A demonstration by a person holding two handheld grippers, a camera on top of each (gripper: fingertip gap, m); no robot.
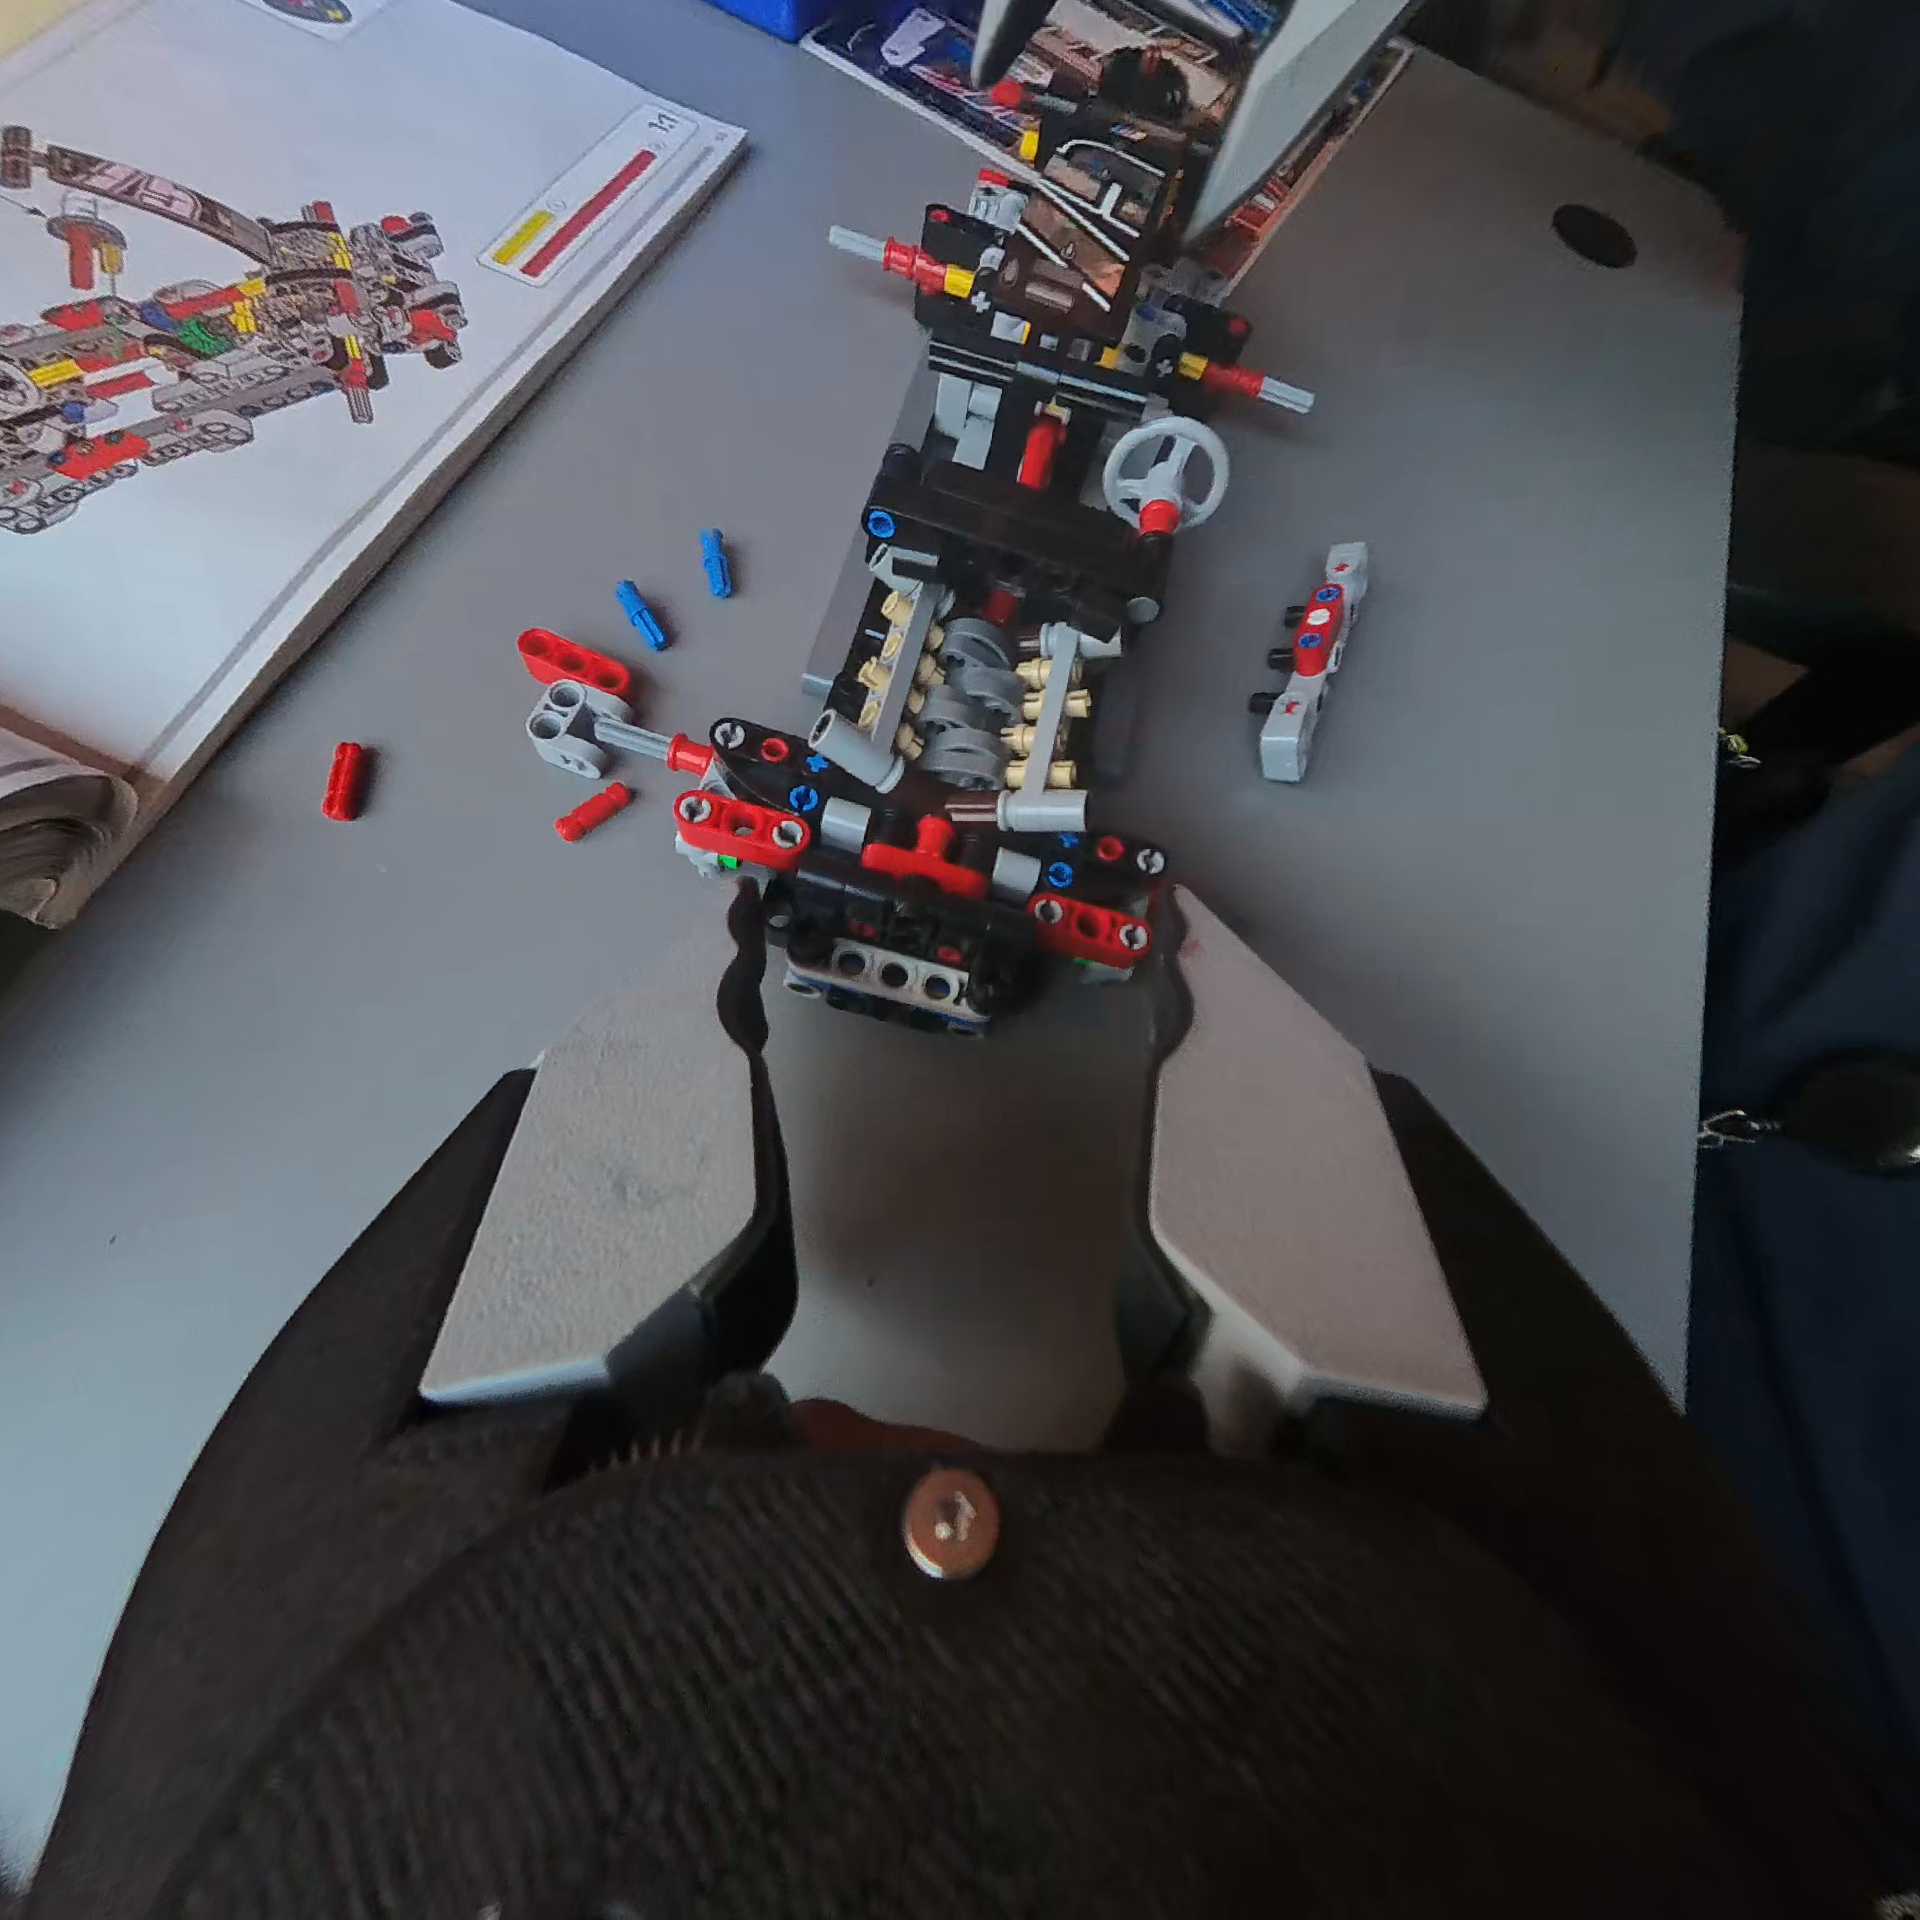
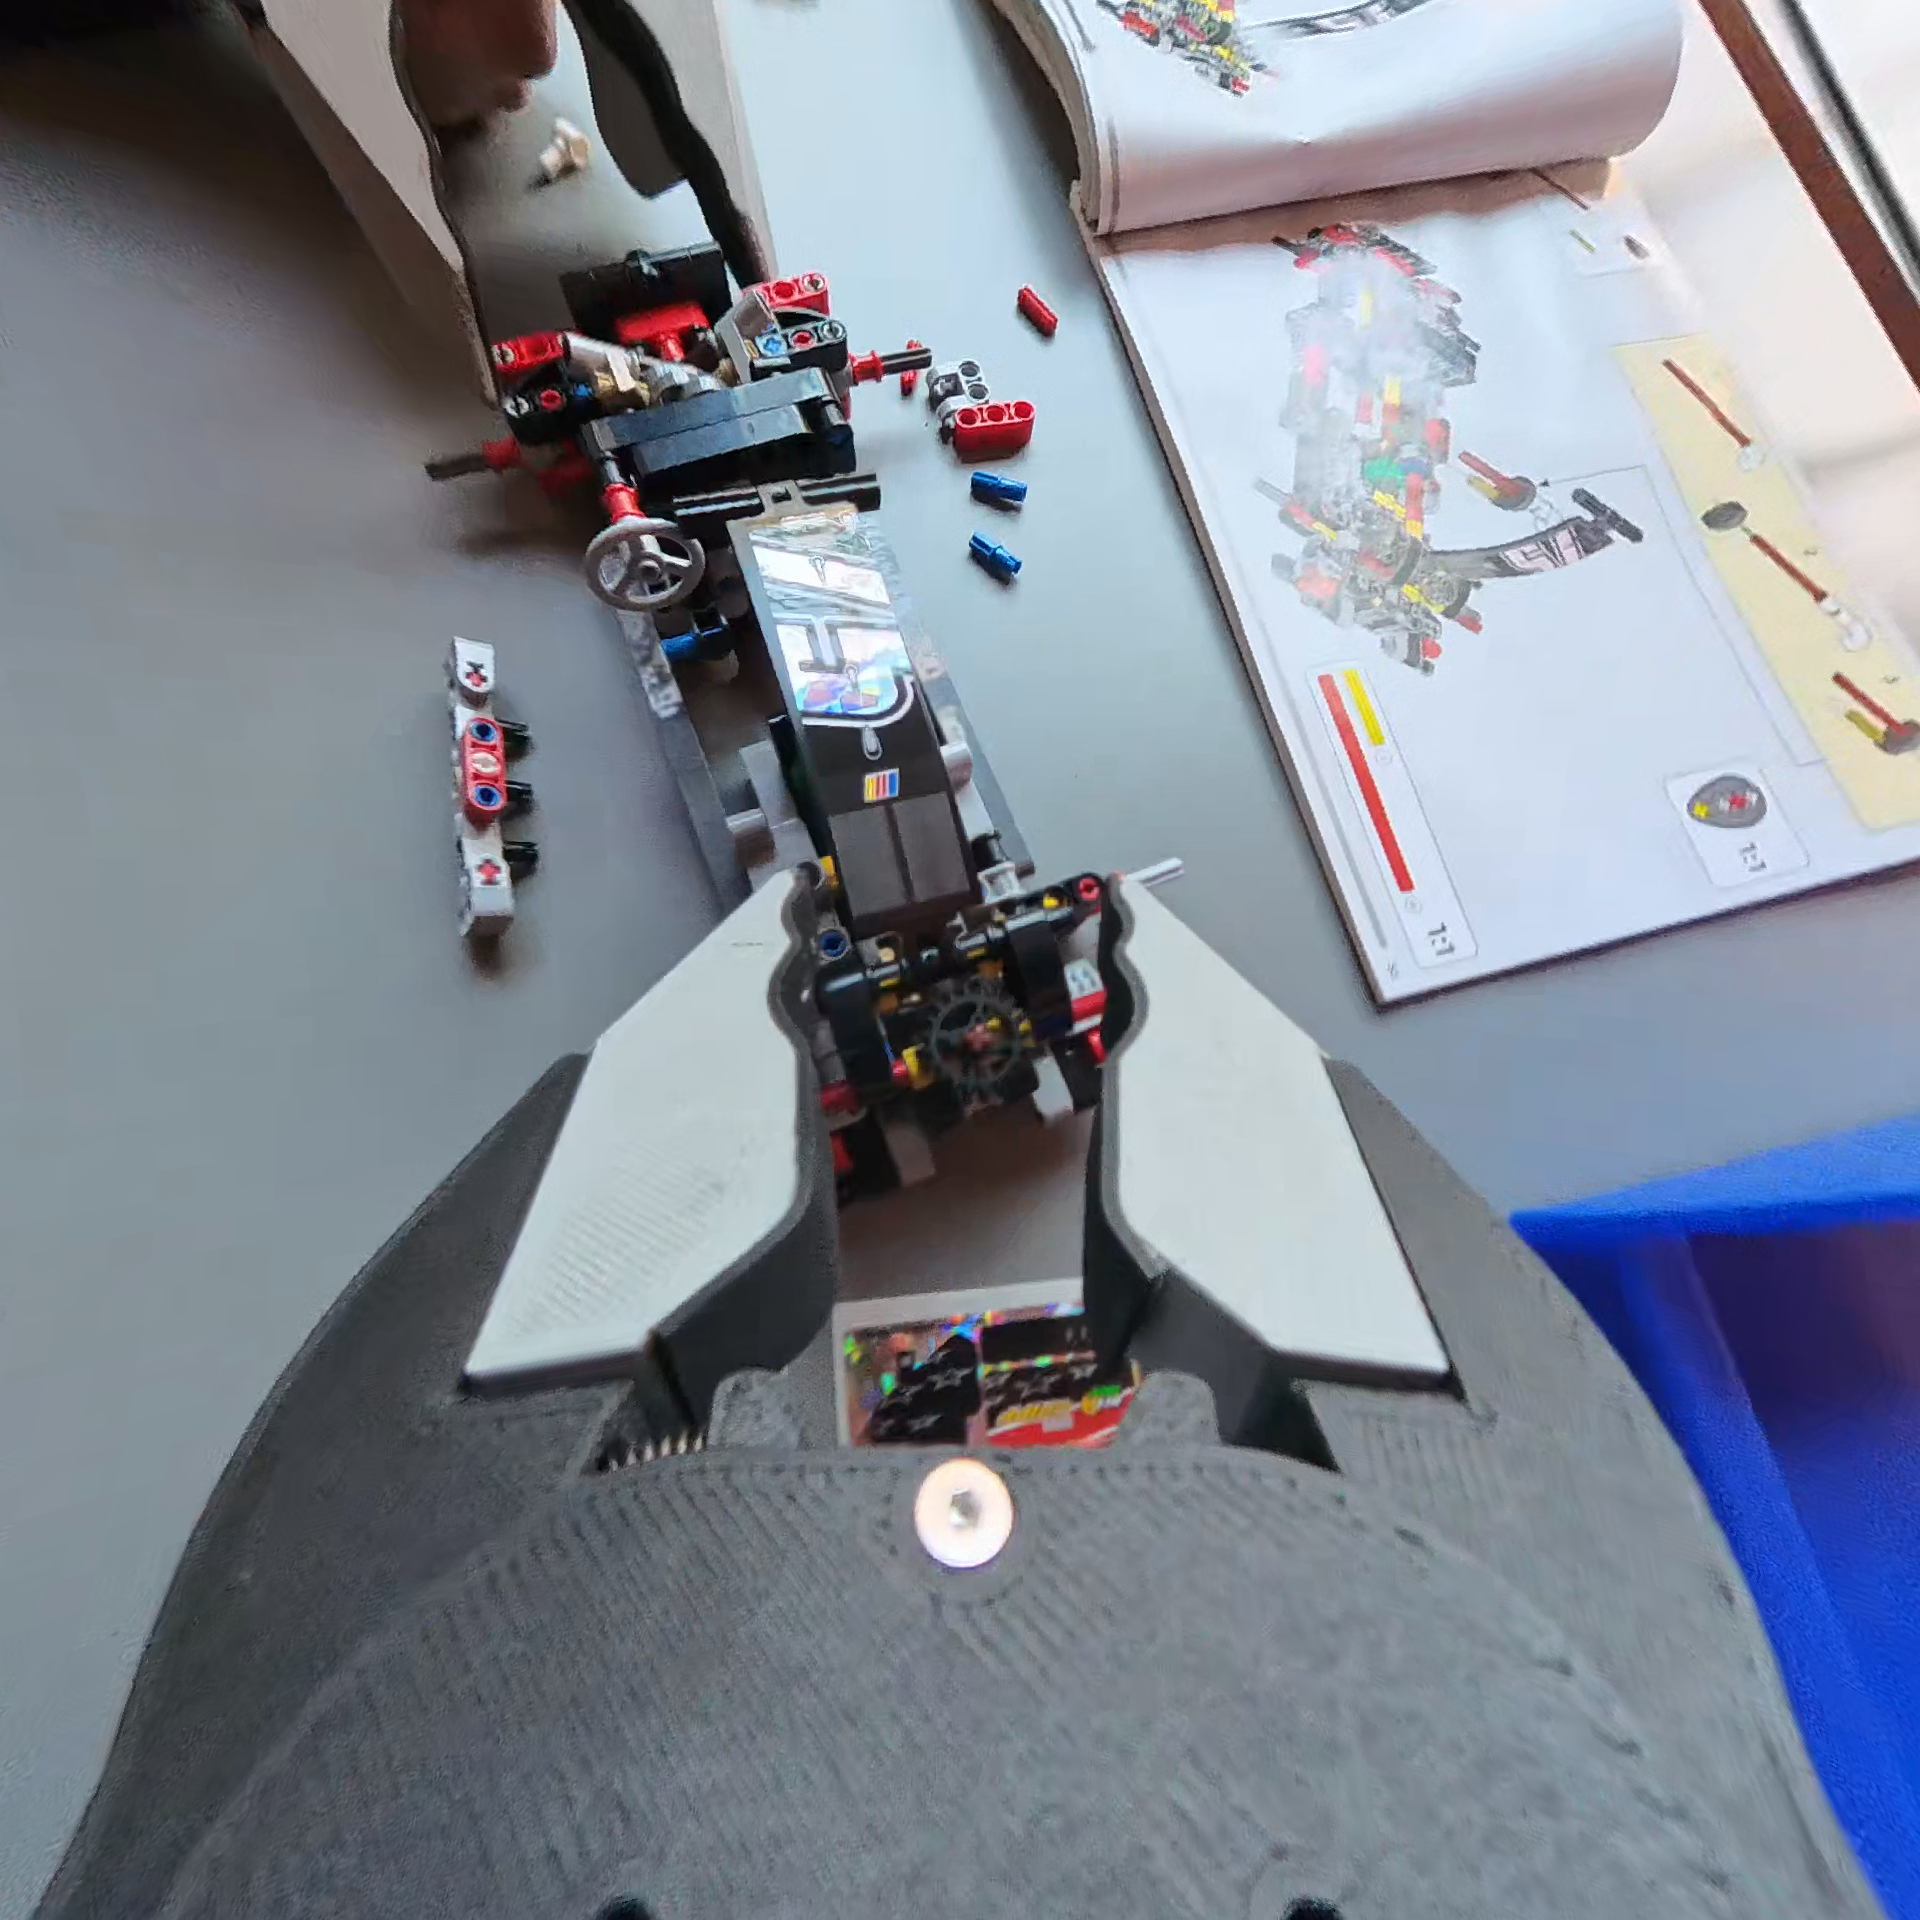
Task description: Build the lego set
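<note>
A long black, grey and red brick car chassis [image 1: 997, 644] lies on the grey table [image 1: 1455, 727], with a grey steering wheel [image 1: 1166, 473] on it. My left gripper [image 1: 956, 914] is shut on its near end, and the pads touch the red beams on both sides. In the right wrist view my right gripper [image 2: 961, 935] is shut on the other end of the chassis [image 2: 883, 790], around a black gear [image 2: 977, 1034]. Each gripper's fingers show far off in the other view, the right one's [image 1: 1278, 125] and the left one's [image 2: 364, 156].
An open instruction booklet [image 1: 312, 364] lies left of the chassis. Loose parts lie between them: a red beam [image 1: 571, 660], blue pins [image 1: 641, 613], red pins [image 1: 345, 781] and a grey connector [image 1: 571, 722]. A grey-and-red beam assembly [image 1: 1309, 665] lies to the right. A blue bin [image 2: 1766, 1403] and a sticker sheet [image 2: 987, 1371] are near my right gripper. Across from one pair of fingers to the other is roughly 15 cm. To the grey connector [image 1: 571, 722]: left tips about 5 cm, right tips about 15 cm. Seen from the right wrist view [image 2: 962, 384] as well.
</note>
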